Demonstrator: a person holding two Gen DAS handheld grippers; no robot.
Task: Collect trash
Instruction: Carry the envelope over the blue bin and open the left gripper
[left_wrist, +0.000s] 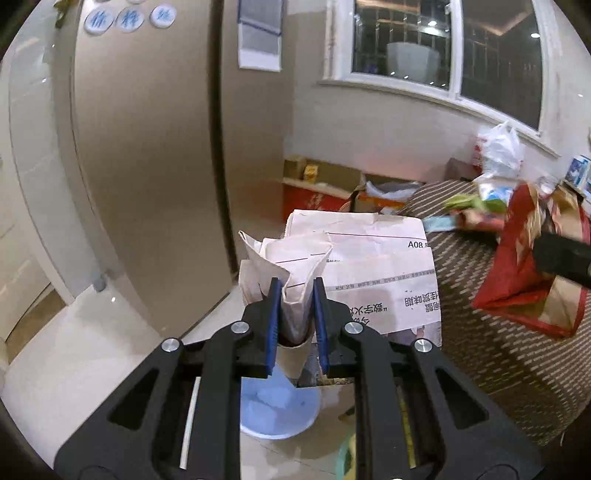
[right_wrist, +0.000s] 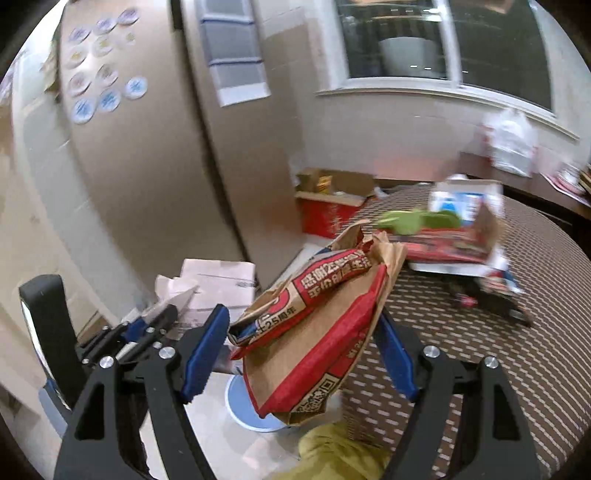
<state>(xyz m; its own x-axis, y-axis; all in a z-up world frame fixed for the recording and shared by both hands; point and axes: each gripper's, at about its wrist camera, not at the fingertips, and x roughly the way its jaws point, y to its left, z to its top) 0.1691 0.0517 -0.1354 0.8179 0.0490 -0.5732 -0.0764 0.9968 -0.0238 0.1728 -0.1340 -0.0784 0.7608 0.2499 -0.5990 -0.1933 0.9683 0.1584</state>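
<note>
Left gripper (left_wrist: 295, 291), right gripper (right_wrist: 299, 332): black frames, blue pads, silver screws.

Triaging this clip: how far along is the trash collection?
Nothing visibly binned yet. In hand: the left gripper is shut on crumpled newspaper, and the right gripper carries a red-and-brown paper bag. Both hang above the blue bin on the floor. Left: drop both, then the green scraps and packaging on the striped table.

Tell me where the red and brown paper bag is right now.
The red and brown paper bag sits between the right gripper pads, above the floor beside the patterned table edge. In the left wrist view it shows at far right.
</note>
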